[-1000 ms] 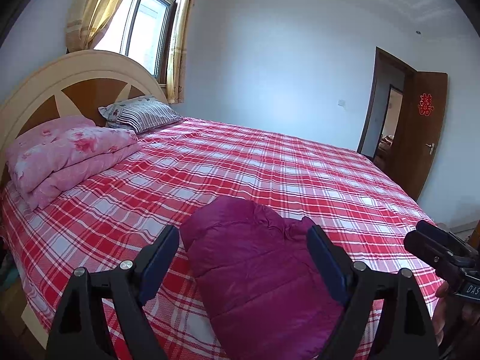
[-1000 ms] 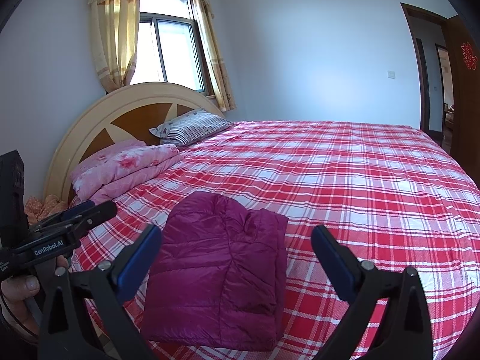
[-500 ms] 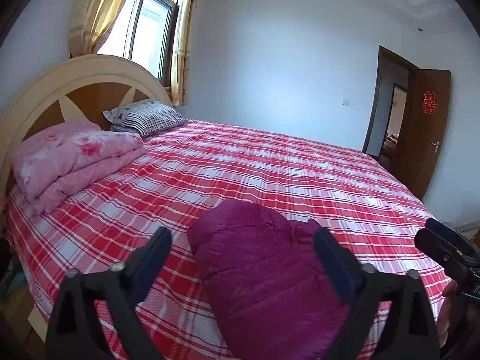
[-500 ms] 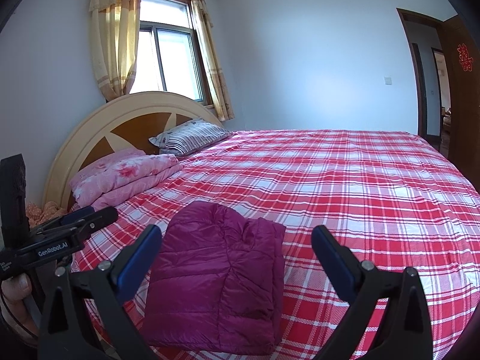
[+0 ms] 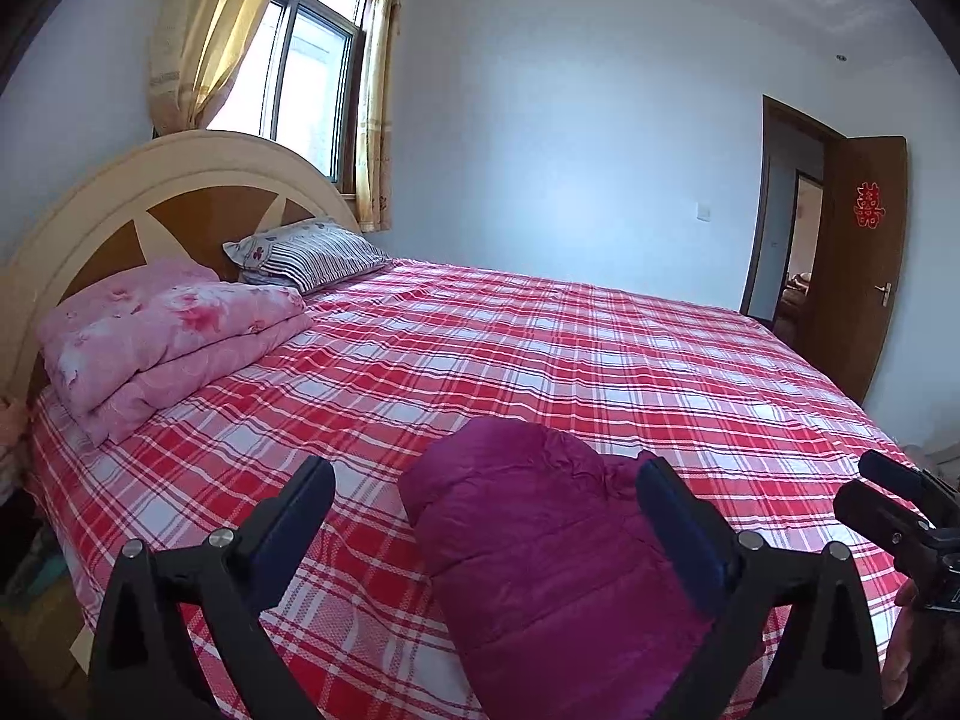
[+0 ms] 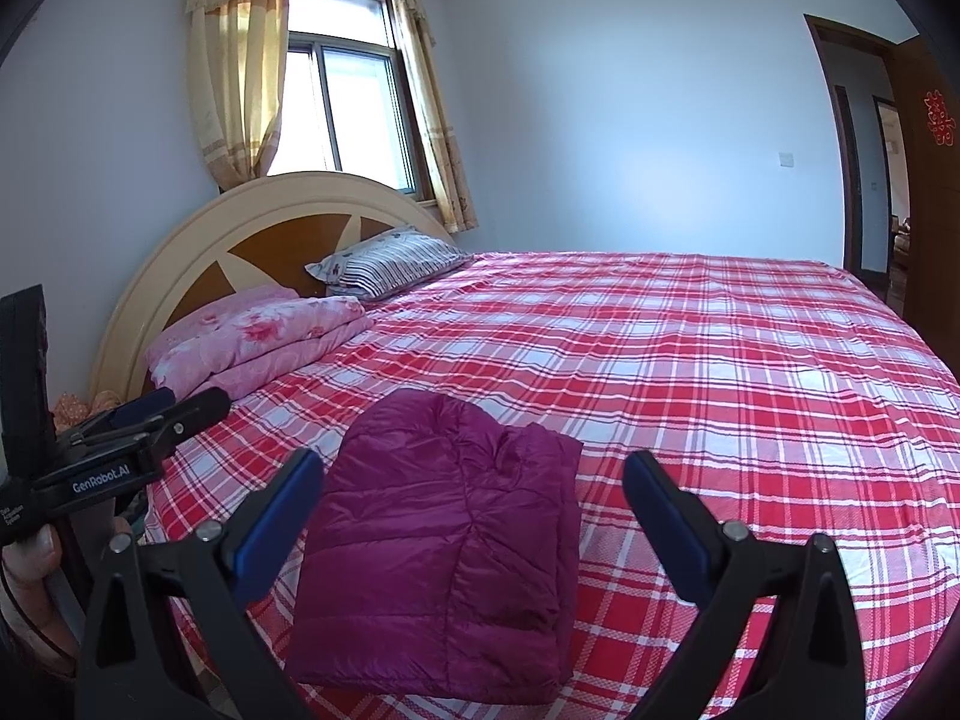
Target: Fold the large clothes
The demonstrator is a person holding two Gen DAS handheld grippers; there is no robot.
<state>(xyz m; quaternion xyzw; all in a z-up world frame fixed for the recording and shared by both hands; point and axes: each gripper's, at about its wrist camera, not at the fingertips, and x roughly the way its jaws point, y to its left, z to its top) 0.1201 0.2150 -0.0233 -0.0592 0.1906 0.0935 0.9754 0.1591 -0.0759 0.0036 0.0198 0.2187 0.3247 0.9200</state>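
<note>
One folded purple jacket [image 6: 444, 546] is seen on the bed [image 6: 750, 360], ahead between both spread, empty jaws. Two pillows are counted beyond. The jacket's near edge is cut off behind the left gripper [image 5: 480, 516].

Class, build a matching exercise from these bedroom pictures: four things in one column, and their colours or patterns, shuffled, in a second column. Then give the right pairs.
Things:
1. jacket
2. folded quilt
3. pillow
4. bed sheet

Colours or patterns:
A. red and white plaid
B. plain purple, quilted
C. pink with flowers
D. dark and light stripes

Pairs: 1-B, 2-C, 3-D, 4-A
</note>
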